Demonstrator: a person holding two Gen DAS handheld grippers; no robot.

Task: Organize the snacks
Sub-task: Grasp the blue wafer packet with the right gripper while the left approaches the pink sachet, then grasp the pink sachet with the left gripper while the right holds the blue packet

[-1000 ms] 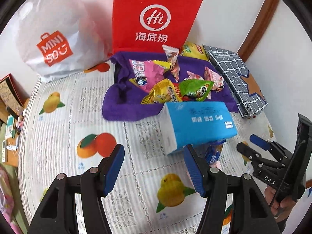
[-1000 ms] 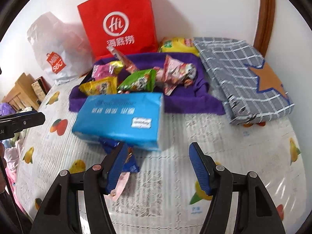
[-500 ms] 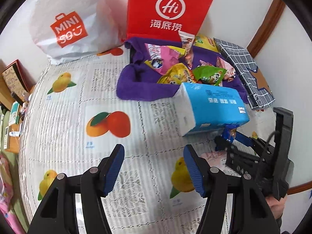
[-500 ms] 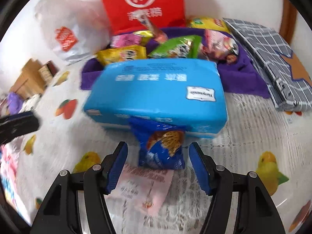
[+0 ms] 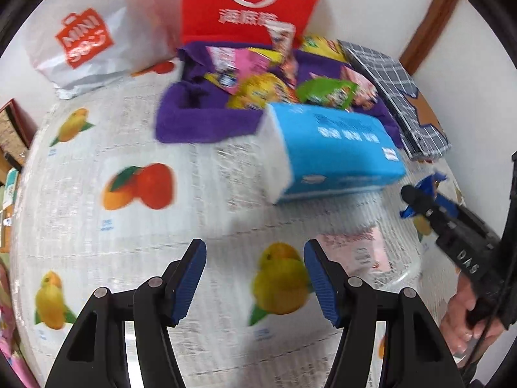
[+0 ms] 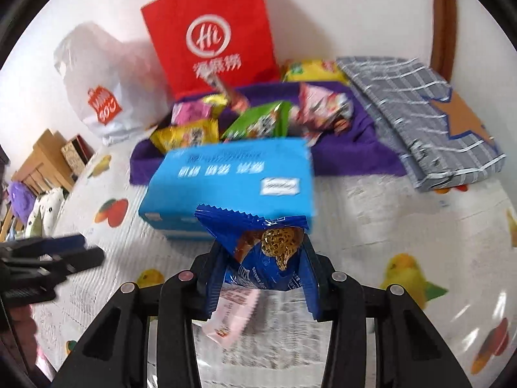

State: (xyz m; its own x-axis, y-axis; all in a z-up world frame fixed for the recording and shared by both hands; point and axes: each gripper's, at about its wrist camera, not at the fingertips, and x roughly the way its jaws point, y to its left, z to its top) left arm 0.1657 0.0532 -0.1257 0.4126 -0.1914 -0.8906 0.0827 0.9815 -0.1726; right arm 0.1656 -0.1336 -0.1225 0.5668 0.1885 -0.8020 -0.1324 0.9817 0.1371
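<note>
- While the right gripper point(image 6: 263, 258) clamps a blue cookie packet point(image 6: 261, 249), a pink packet point(image 6: 231, 315) lies beneath.
- Left gripper point(image 5: 255, 278) gapes, holding nothing.
- Tissue pack point(image 6: 232, 177) sits before the purple tray point(image 6: 355, 158).

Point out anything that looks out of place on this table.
A pink snack packet lies alone on the tablecloth, apart from the other snacks piled in the purple tray. A blue tissue pack sits in front of that tray. The right claw is shut on a blue cookie packet.

Right claw point(image 6: 263, 270) clamped, left claw point(image 5: 255, 278) apparently spread
</note>
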